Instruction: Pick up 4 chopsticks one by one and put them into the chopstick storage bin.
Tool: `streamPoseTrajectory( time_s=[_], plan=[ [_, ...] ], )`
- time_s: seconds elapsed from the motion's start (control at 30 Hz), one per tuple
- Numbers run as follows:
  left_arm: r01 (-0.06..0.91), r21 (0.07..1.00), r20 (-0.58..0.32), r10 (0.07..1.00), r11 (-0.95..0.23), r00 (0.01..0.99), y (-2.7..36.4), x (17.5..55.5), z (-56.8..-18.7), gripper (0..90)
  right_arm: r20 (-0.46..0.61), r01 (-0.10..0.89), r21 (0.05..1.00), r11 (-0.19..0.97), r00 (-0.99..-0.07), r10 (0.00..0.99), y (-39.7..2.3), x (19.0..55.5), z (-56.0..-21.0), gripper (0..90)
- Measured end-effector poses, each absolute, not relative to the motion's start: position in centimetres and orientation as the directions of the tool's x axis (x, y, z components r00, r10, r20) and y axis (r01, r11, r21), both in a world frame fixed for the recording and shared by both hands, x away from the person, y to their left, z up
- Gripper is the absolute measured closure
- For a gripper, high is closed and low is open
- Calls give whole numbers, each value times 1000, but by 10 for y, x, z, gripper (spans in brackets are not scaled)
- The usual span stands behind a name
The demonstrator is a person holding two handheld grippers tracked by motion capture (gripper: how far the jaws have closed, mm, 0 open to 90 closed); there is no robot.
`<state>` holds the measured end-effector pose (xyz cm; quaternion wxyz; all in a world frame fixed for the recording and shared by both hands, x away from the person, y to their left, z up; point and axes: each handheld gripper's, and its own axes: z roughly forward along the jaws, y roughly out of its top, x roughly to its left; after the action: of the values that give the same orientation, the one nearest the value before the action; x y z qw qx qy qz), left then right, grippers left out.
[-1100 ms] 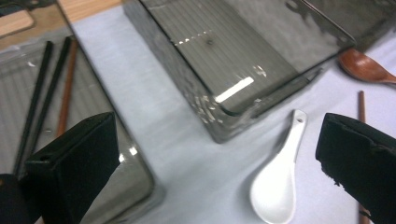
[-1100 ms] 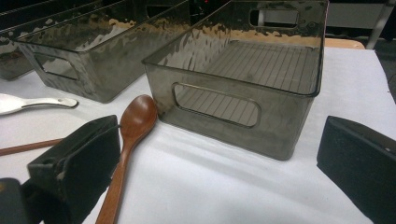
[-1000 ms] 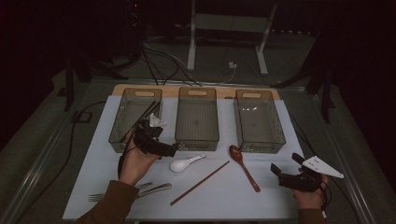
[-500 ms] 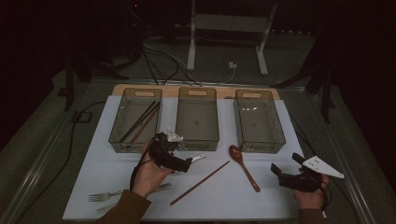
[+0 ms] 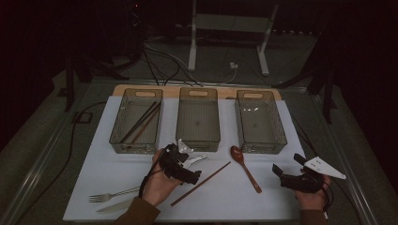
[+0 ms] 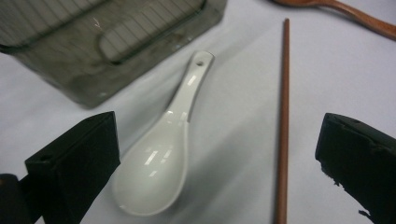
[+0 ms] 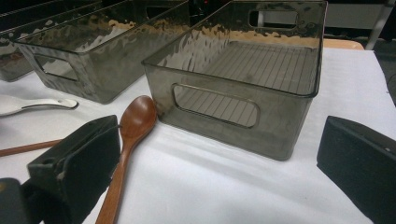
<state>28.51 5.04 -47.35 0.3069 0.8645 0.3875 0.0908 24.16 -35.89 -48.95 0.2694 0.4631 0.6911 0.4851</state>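
A white ceramic spoon (image 6: 154,172) lies on the white mat just in front of the middle bin (image 5: 198,119). My left gripper (image 6: 219,140) hovers low over it, open, one jaw on each side of the bowl and of a brown chopstick (image 6: 282,130). From above, the left gripper (image 5: 187,169) covers most of the white spoon (image 5: 198,159). A wooden spoon (image 7: 133,126) lies in front of the right bin (image 7: 243,84). My right gripper (image 5: 286,169) rests open near the mat's front right, holding nothing. Dark chopsticks (image 5: 141,122) lie in the left bin (image 5: 136,119).
A fork (image 5: 112,194) and a knife (image 5: 117,205) lie at the mat's front left. The loose chopstick (image 5: 202,183) runs diagonally across the front middle. The three smoky plastic bins stand in a row at the back. Cables and stand legs are beyond the table.
My left gripper has moved from the near end of the left bin to the right and toward the person, down over the white spoon. The right gripper has stayed put.
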Motion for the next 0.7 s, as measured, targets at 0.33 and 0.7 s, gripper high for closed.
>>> streamPoseTrajectory(
  time_s=[0.33,0.7],
  plan=[
    [613,564,-105,688,-554,718,36,278,-488,68,77,379,920,101,-426,902,-359,242,-490,0],
    [604,530,-105,660,-596,744,30,270,-500,362,78,380,920,100,-426,901,-359,242,-490,0]
  ],
)
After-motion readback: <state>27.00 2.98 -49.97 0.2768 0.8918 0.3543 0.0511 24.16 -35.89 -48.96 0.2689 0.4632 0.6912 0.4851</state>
